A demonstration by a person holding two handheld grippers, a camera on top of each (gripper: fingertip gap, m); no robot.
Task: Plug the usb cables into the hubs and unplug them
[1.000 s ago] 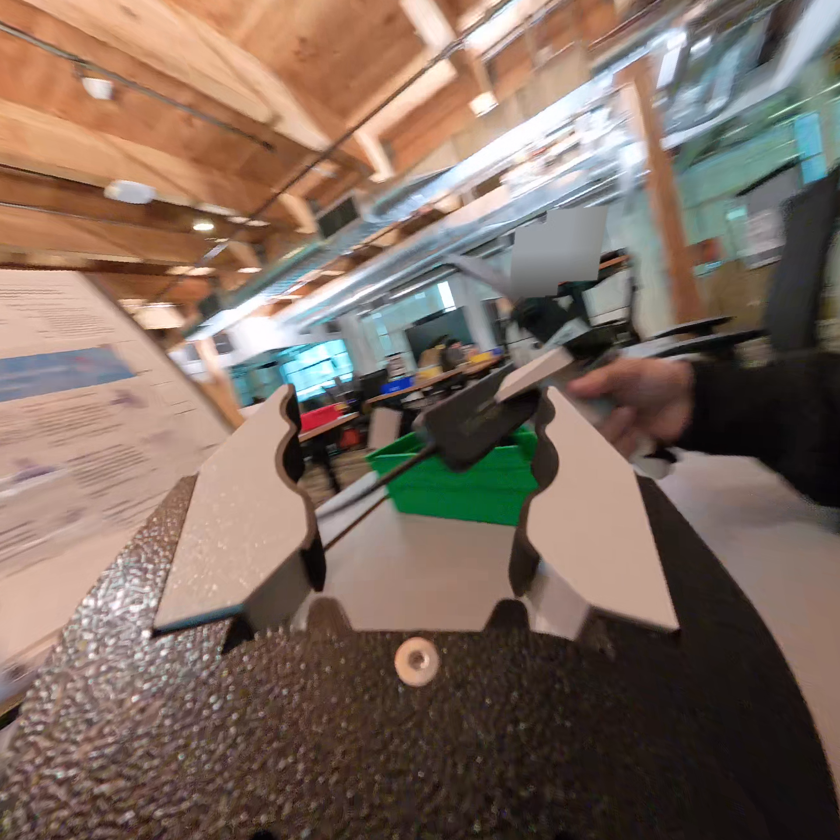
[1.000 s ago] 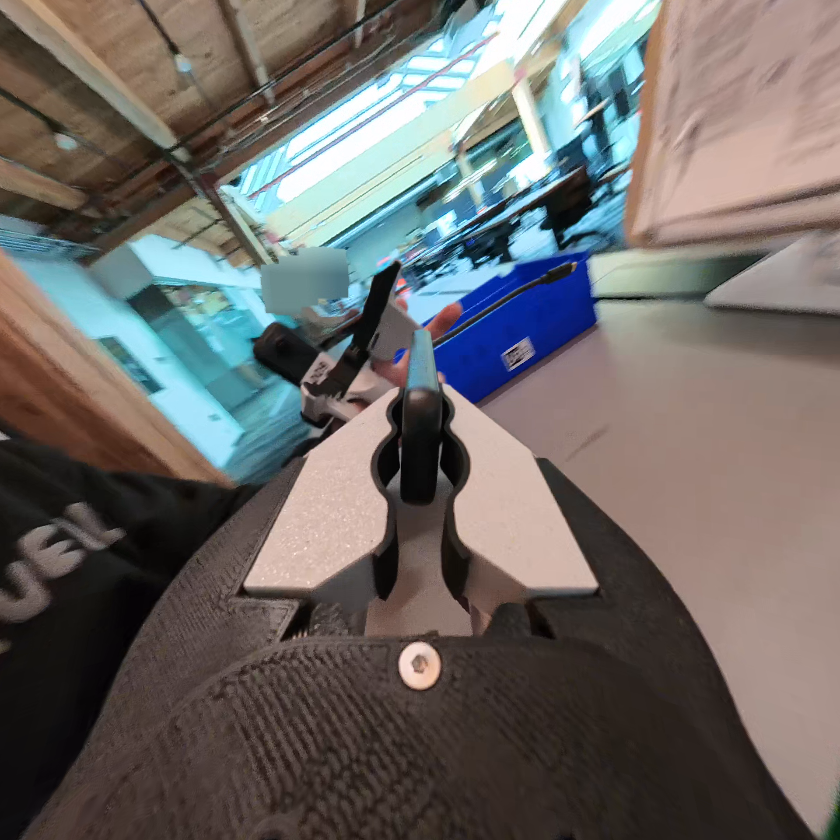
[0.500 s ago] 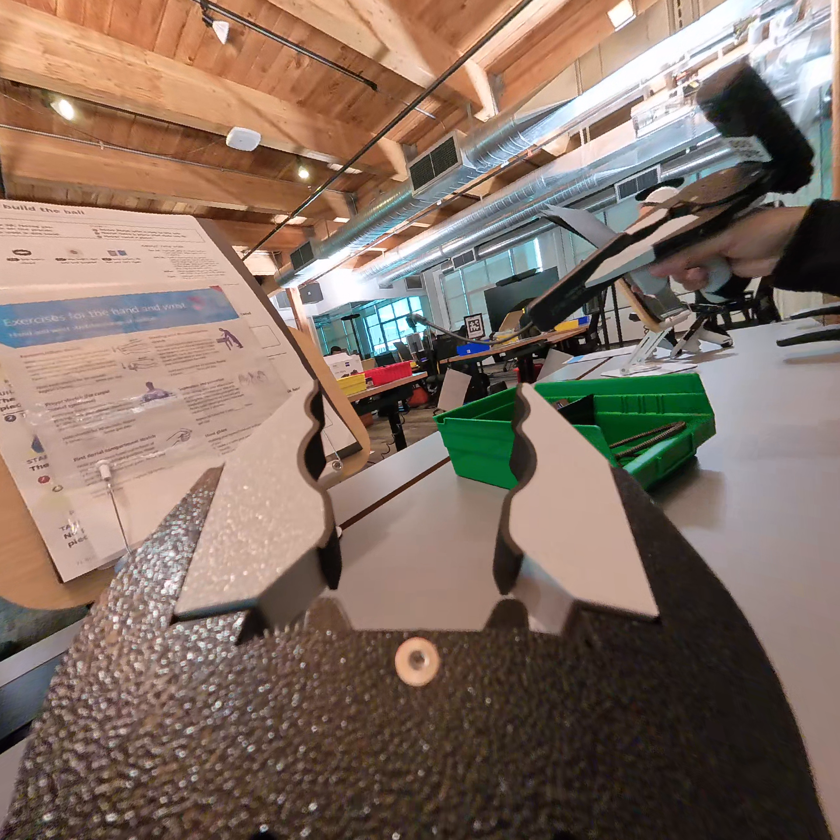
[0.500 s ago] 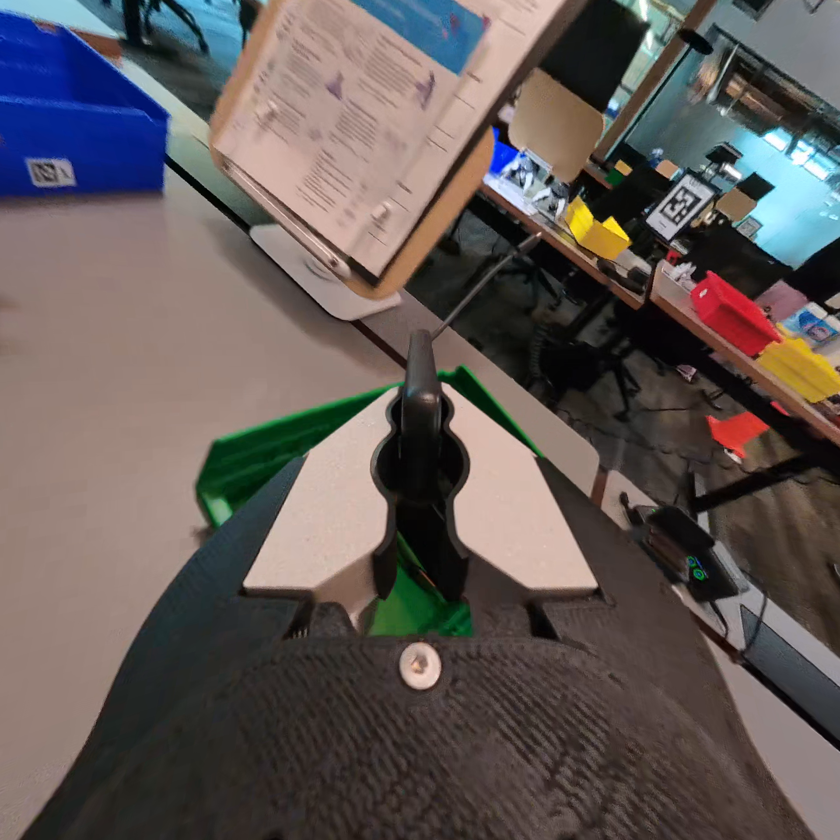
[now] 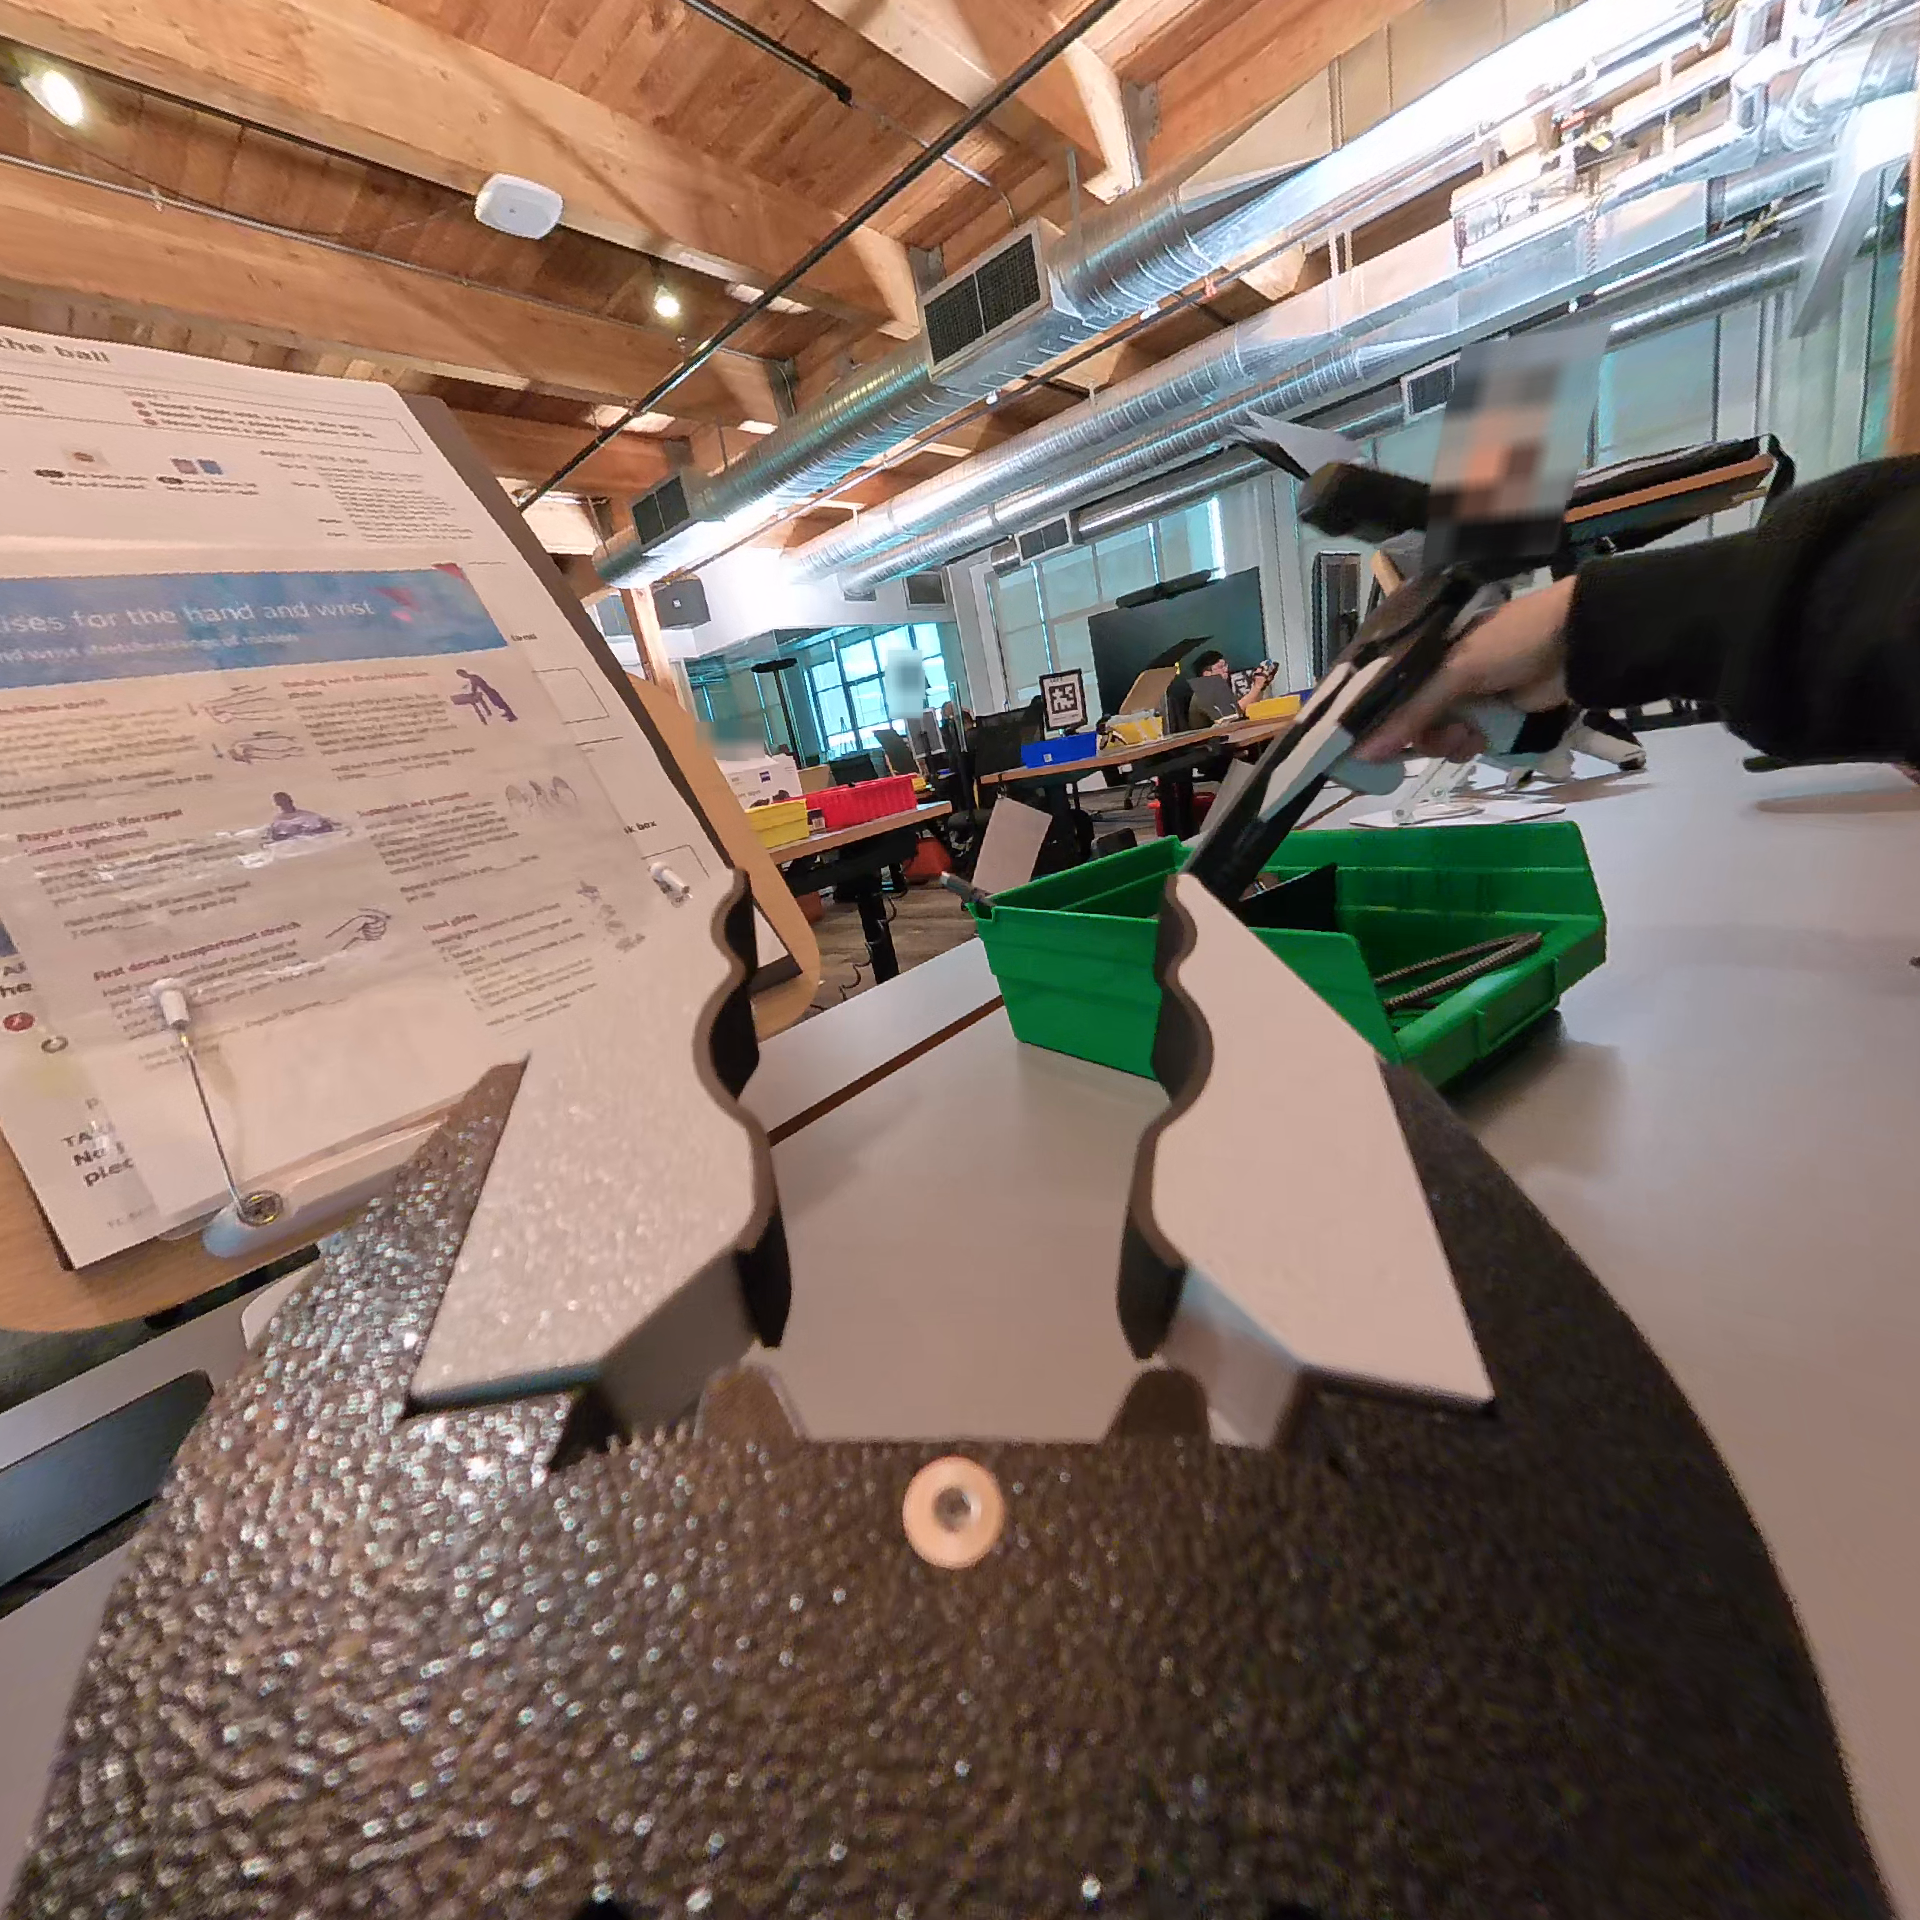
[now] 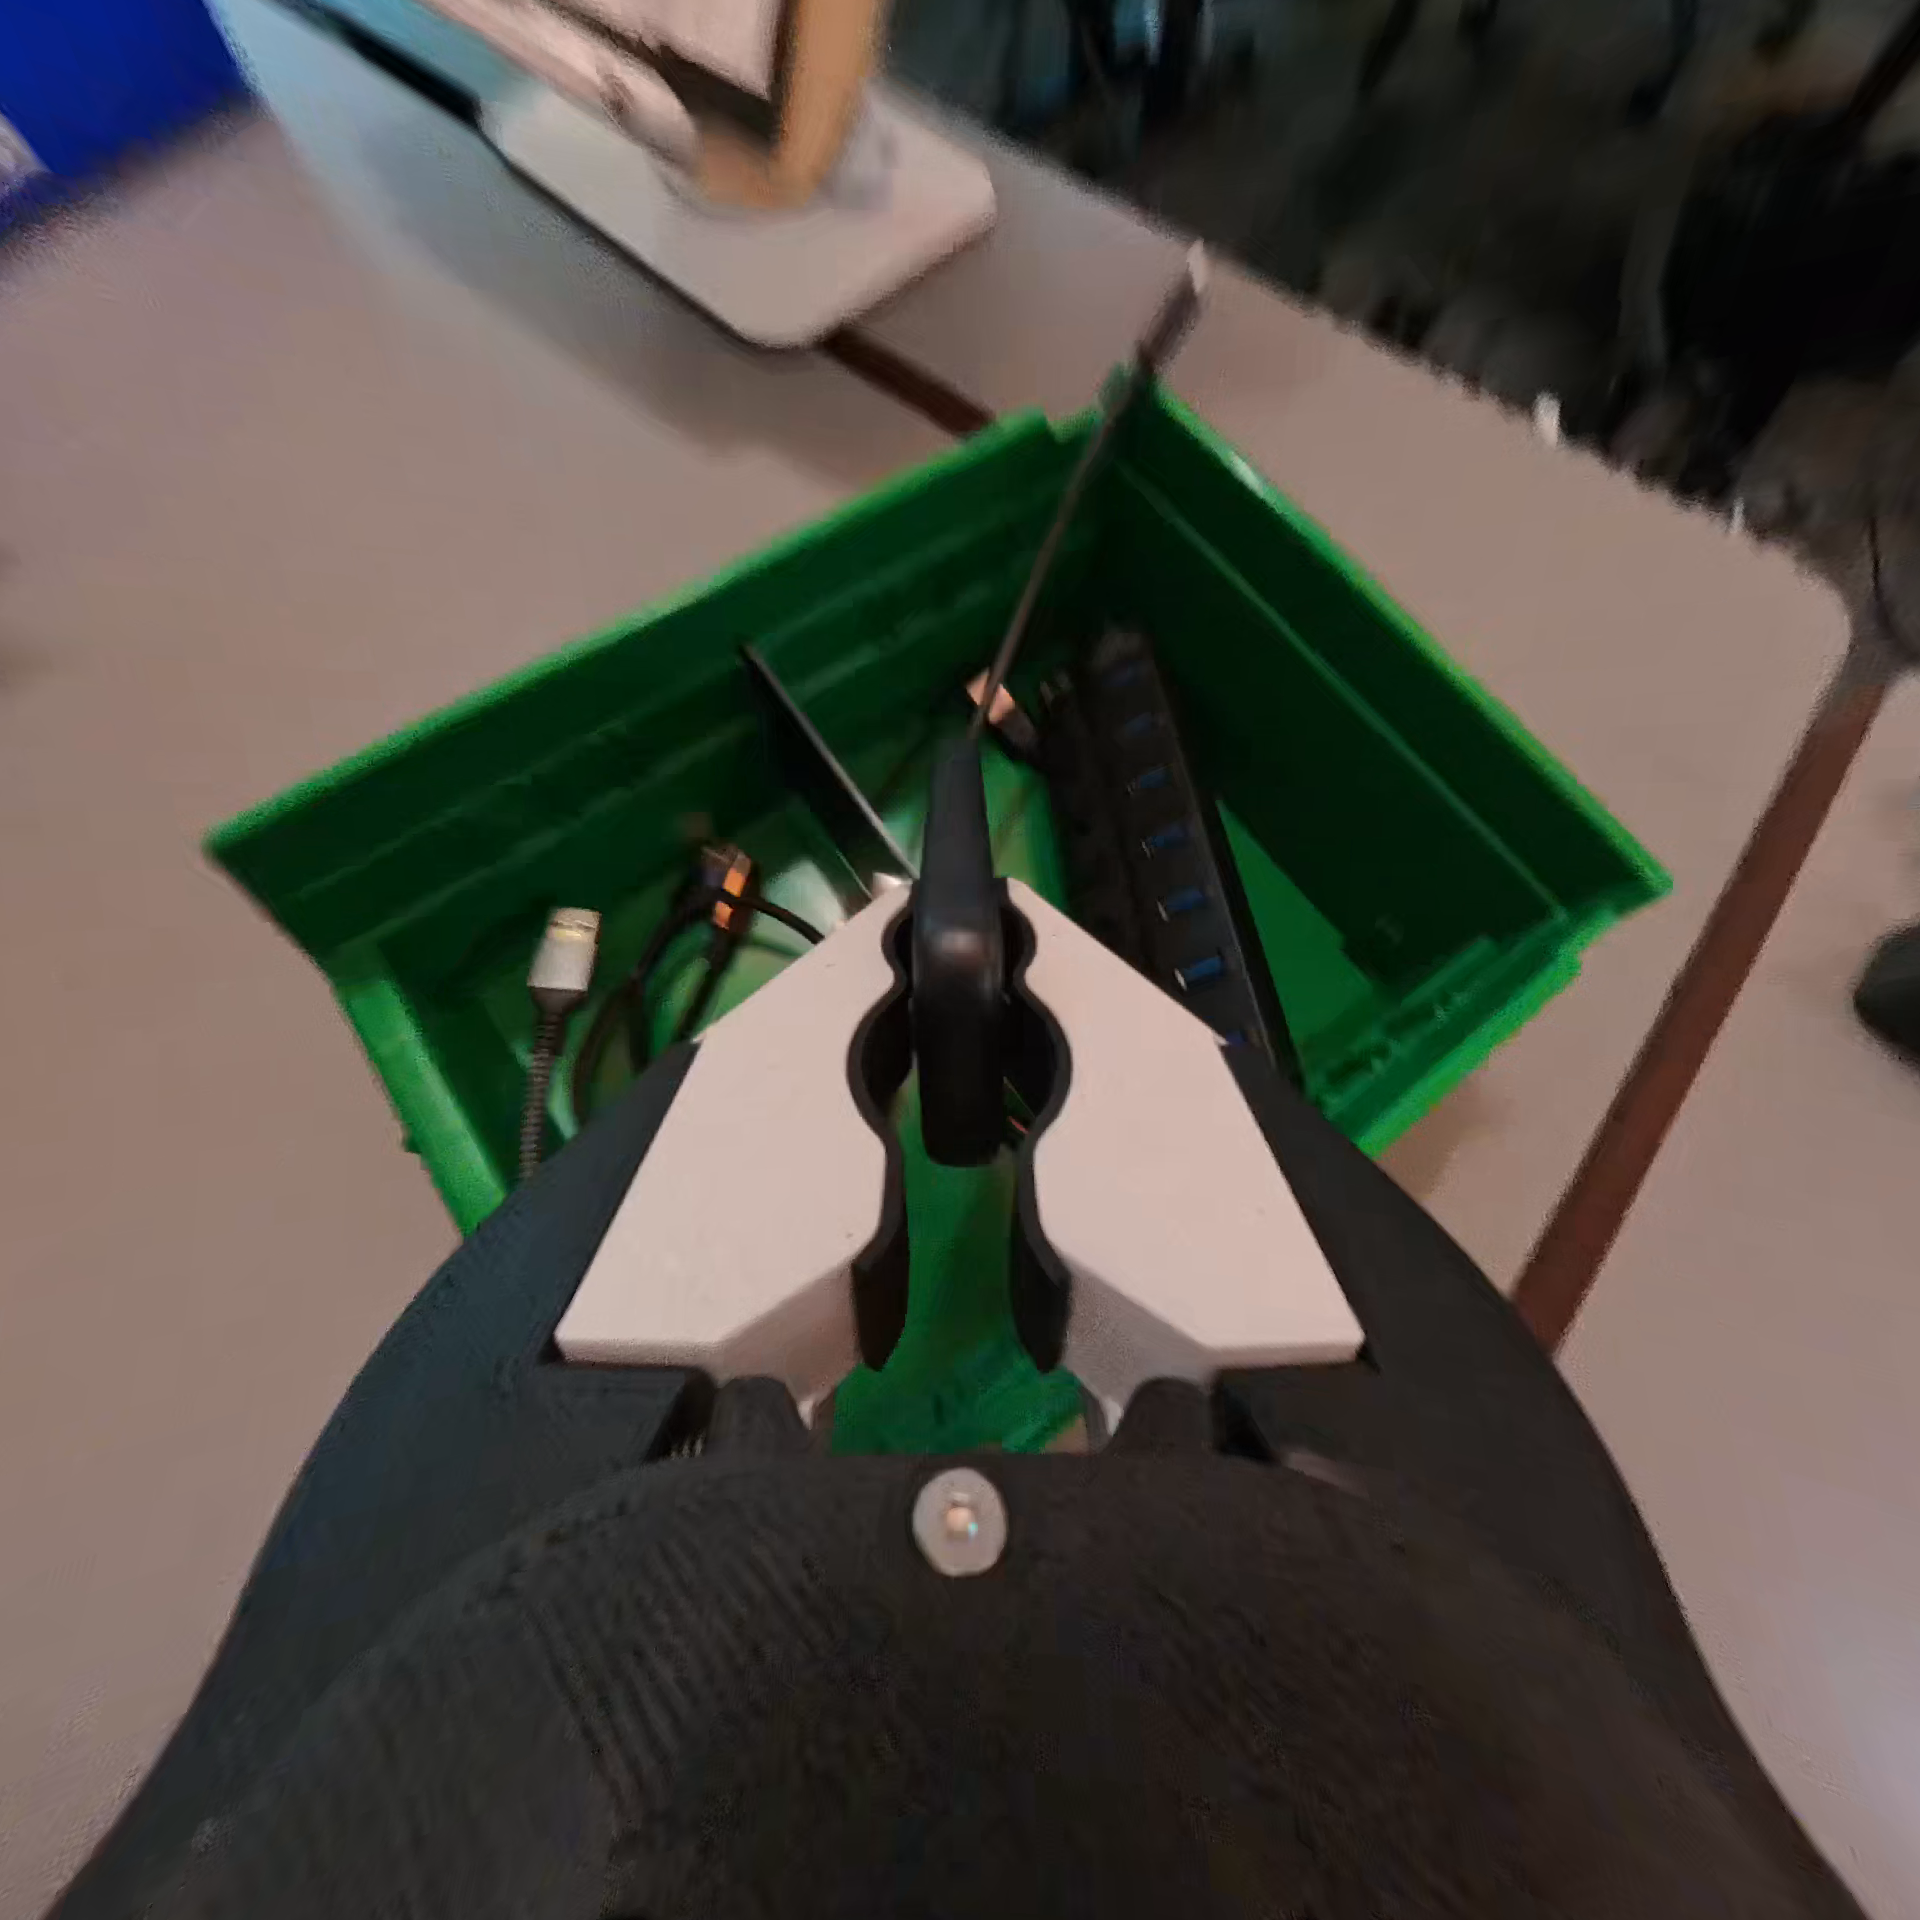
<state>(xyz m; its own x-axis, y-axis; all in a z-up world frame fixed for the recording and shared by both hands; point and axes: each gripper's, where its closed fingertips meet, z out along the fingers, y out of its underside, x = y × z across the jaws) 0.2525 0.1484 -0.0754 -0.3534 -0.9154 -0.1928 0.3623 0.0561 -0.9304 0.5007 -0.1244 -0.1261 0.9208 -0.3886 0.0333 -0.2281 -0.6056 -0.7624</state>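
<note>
While cables (image 6: 634,987) fill one side, green bin (image 6: 540,758) holds a hub (image 6: 1164,831).

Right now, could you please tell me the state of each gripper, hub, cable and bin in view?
Left gripper: open, empty.
Right gripper: shut on flat black hub.
Long black multi-port hub: lying in bin, ports empty.
Silver-tipped braided cable: loose, unplugged.
Green plastic bin: open-topped, divider upright.

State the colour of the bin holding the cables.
Green bin, clearest in the right wrist view.
</note>
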